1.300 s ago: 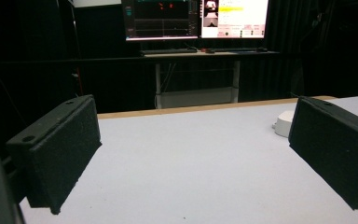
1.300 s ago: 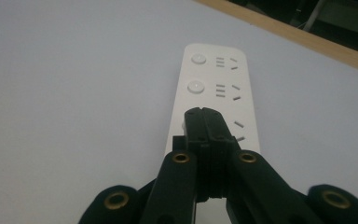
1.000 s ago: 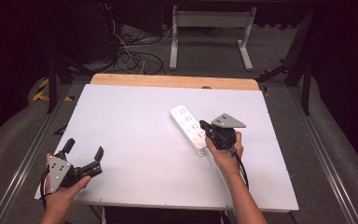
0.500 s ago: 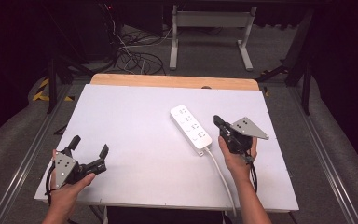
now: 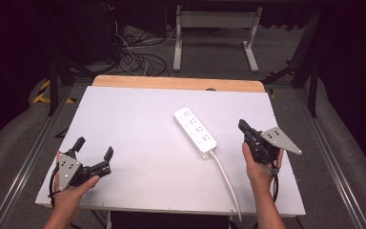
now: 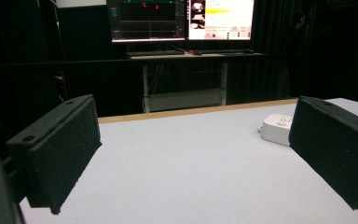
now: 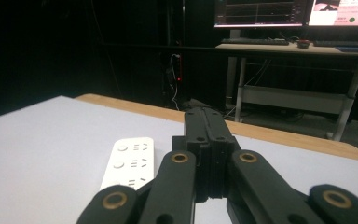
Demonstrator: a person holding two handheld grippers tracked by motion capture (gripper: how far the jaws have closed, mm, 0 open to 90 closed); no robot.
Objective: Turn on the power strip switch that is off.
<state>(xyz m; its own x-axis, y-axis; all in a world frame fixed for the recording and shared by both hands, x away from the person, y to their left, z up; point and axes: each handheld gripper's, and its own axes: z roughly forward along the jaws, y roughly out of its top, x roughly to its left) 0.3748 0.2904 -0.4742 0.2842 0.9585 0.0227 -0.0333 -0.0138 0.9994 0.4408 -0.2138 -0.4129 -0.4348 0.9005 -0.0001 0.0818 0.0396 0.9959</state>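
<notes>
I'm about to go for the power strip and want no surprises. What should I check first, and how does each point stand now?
1. Right gripper empty: ok, jaws shut on nothing.
2. Right gripper off the power strip: ok, it sits apart, to the strip's right.
3. Left gripper open and empty: ok, wide apart above the bare table.
4. Power strip lying flat, sockets up: ok.
5. White cable clear of both grippers: ok, it runs off the near edge.
6. Cable plugged in somewhere: cannot tell.
</notes>
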